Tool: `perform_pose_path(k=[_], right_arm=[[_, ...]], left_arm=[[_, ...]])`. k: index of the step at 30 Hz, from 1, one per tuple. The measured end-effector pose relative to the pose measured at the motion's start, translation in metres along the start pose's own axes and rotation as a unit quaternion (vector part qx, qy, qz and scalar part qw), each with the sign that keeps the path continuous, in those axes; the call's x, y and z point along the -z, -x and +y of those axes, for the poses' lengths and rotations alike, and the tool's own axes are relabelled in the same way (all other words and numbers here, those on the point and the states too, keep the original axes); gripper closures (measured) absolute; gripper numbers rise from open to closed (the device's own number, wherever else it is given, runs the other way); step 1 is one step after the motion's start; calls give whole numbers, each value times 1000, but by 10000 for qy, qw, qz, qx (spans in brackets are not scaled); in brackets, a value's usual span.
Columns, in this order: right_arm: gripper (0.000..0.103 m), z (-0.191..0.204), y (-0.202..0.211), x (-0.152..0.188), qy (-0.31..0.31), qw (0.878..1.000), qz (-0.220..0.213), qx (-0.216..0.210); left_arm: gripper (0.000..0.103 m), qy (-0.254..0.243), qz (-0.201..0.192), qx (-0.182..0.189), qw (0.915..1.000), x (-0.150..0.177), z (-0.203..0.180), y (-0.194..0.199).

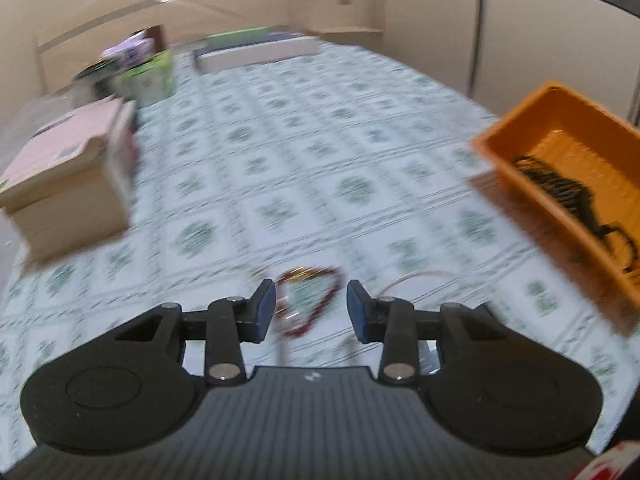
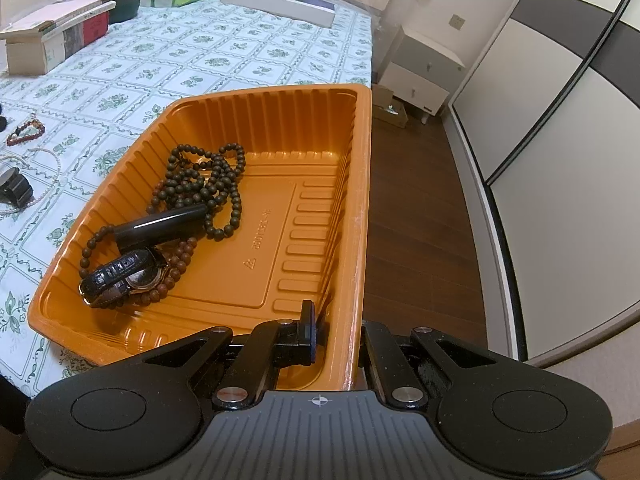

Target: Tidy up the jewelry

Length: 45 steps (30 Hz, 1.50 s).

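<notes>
The table [image 2: 248, 52], under a green-flowered cloth, is the largest thing, and the left wrist view shows it smeared by motion, so print and far objects are soft there. The orange tray [image 2: 256, 120] serves as landmark: it sits at the table's right edge, its long side flush with the drop to the dark wood floor [image 2: 412, 216], so nothing to the tray's right bears weight. Left of the tray the cloth lies open across a broad stretch, up to a cardboard box [image 2: 44, 46] at the far left and flat boxes [image 2: 280, 4] at the far end.

In the left view the tray [image 1: 516, 160] is cut off by the frame's right side. Inside the tray, at its left half, lies a heap of dark bead strands [image 2: 208, 176], a black tube [image 2: 160, 226] and a wristwatch [image 2: 128, 280]; the strands tangle under the tube and cannot be counted.

Left of the tray on bare cloth lies a red bead bracelet [image 1: 312, 300], blurred; a thin pale chain [image 2: 44, 160] beside it; and a dark watch [image 2: 14, 190] cut off by the frame edge.

The left gripper [image 1: 311, 310] hangs over the red bracelet with jaws partly apart, pads pressing nothing. The right gripper [image 2: 340, 340] is clamped on the tray's near right rim, one finger [image 2: 308, 332] inside the wall, the other hidden behind it.
</notes>
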State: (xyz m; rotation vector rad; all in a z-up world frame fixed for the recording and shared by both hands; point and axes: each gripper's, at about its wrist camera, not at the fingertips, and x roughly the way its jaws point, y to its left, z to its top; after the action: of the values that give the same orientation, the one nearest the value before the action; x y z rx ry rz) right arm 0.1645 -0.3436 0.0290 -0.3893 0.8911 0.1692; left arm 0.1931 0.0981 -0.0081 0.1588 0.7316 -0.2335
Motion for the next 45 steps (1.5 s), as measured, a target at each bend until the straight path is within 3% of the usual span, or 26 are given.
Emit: perform_pose_path(k=[11, 20, 30, 42, 45], right_arm=[[98, 1, -1, 0, 17, 10000, 25, 16], [98, 2, -3, 0, -6, 10000, 49, 22], [98, 1, -3, 0, -6, 10000, 45, 24], [98, 1, -3, 0, -5, 10000, 41, 26], [98, 1, -3, 1, -6, 10000, 41, 28]], left_arm=[[70, 108, 113, -226, 9996, 9, 12, -22], [84, -223, 218, -206, 9993, 6, -4, -39], [103, -212, 219, -215, 9993, 8, -3, -36], [103, 161, 83, -93, 9998, 0, 19, -18], [95, 40, 57, -83, 9999, 2, 13, -21]])
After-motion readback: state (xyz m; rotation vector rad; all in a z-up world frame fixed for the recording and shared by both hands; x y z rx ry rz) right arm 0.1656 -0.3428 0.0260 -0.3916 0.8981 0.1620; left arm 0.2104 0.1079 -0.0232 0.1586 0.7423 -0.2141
